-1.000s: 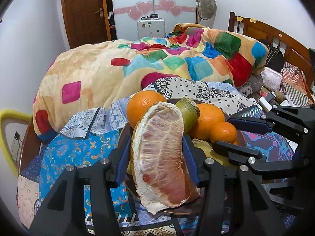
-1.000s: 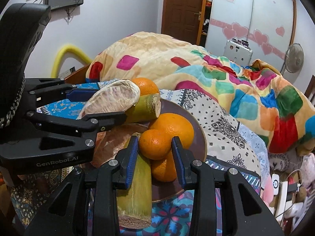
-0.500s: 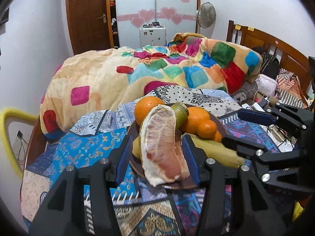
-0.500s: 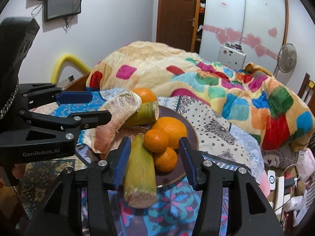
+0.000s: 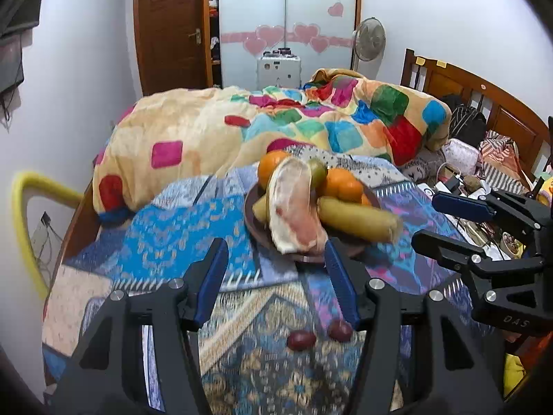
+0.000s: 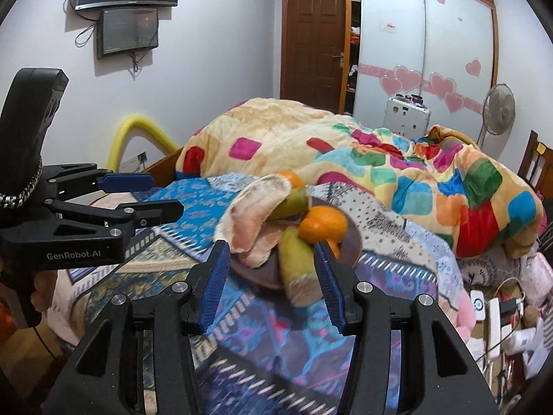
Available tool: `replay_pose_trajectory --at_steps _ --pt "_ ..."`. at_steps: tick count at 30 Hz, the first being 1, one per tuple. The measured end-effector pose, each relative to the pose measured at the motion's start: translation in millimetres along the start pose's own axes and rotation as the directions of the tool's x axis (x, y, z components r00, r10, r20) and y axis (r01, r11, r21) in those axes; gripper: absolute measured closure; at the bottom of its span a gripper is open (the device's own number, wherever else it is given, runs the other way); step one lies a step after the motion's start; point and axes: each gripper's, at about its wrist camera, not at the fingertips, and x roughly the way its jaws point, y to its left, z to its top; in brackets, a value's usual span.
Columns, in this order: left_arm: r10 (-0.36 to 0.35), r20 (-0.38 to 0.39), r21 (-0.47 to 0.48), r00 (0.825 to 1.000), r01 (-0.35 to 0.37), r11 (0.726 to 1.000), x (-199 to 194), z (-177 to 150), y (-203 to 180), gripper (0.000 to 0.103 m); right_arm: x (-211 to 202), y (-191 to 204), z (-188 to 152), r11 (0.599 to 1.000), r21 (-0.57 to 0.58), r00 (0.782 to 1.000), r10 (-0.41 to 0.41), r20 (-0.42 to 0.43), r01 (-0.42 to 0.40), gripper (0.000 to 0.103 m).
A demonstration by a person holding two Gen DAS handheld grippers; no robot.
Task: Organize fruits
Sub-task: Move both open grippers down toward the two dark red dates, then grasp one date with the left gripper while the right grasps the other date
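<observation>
On the dark brown round plate lie one peeled pink pomelo wedge, two yellow-green cut stalk pieces and three oranges that I can count (others may be hidden). Two small dark red round fruits sit loose on the patterned blue bedcover, at about 6 o'clock from the plate.

The left gripper stands open and empty, the pomelo wedge beyond its tips at 12 o'clock. The right gripper is also open and empty, a stalk piece beyond its tips at 1 o'clock.

A second ago both grippers were in among the fruit; now both are clear of the plate. Both pairs of jaws have just been opening, nothing between them.
</observation>
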Motion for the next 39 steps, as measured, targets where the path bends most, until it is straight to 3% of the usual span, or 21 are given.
replay_pose_trajectory --at_steps 9,20,29,39 --pt "0.007 -0.075 -0.035 0.997 -0.009 0.999 2 -41 18 0.045 21 23 -32 0.998 0.018 0.994 0.061 -0.093 -0.059 0.056" --pt "-0.01 -0.157 -0.034 0.987 0.005 0.999 17 -78 33 0.045 61 42 -57 0.995 0.01 0.969 0.101 -0.225 -0.102 0.057" --pt "-0.039 -0.199 -0.024 0.979 0.035 0.999 32 -89 29 0.045 66 47 -59 0.992 -0.005 0.966 0.124 -0.227 -0.129 0.086" --pt "-0.101 -0.211 0.001 0.972 0.103 0.995 38 -86 6 0.045 50 30 -58 0.993 0.019 0.974 0.115 -0.194 -0.113 0.089"
